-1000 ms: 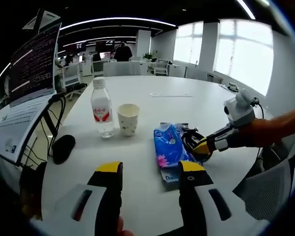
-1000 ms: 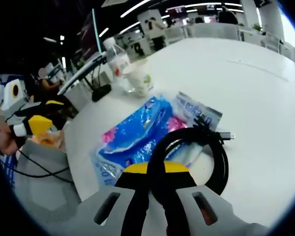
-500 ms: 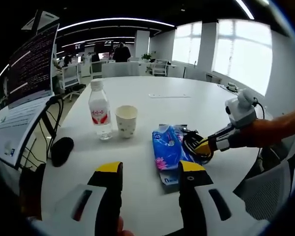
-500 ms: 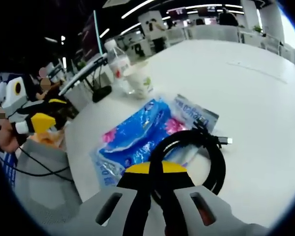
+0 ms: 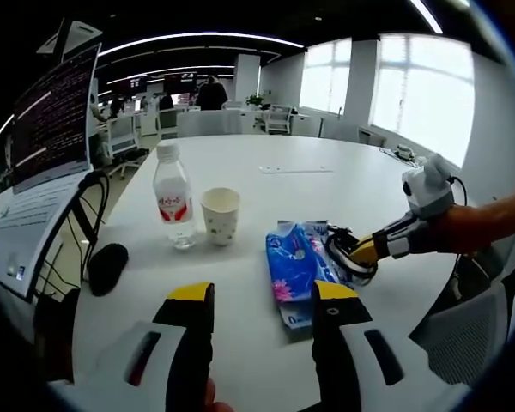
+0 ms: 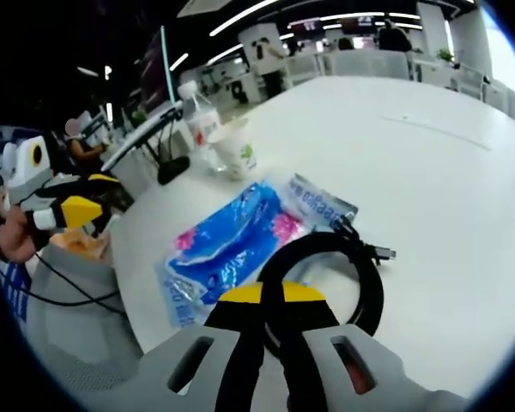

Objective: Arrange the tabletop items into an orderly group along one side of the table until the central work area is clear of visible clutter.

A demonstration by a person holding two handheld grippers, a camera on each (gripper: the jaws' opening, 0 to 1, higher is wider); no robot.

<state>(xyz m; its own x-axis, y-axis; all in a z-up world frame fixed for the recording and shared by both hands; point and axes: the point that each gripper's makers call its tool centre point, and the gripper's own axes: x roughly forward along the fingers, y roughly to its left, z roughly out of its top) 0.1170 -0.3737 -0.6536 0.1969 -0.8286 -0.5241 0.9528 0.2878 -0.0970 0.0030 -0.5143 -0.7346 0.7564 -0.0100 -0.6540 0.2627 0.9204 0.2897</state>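
- Left gripper view: the left gripper point(image 5: 262, 300) hangs over the near edge of a white table point(image 5: 326, 184), jaws wide apart and empty. A bottle point(image 5: 172, 196) and cup point(image 5: 221, 215) stand side by side. Nearer lies a blue pack point(image 5: 292, 268), with the right gripper point(image 5: 366, 249) just beside it.
- Right gripper view: the right gripper point(image 6: 271, 300) is clamped on a coiled black cable point(image 6: 360, 275), which rests against the pack point(image 6: 232, 245).

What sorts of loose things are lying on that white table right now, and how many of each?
Water bottle: 1
Paper cup: 1
Blue tissue packs: 2, the second lies partly beneath the first
Black coiled cable: 1, clamped in the right gripper
Black mouse: 1
Total: 6
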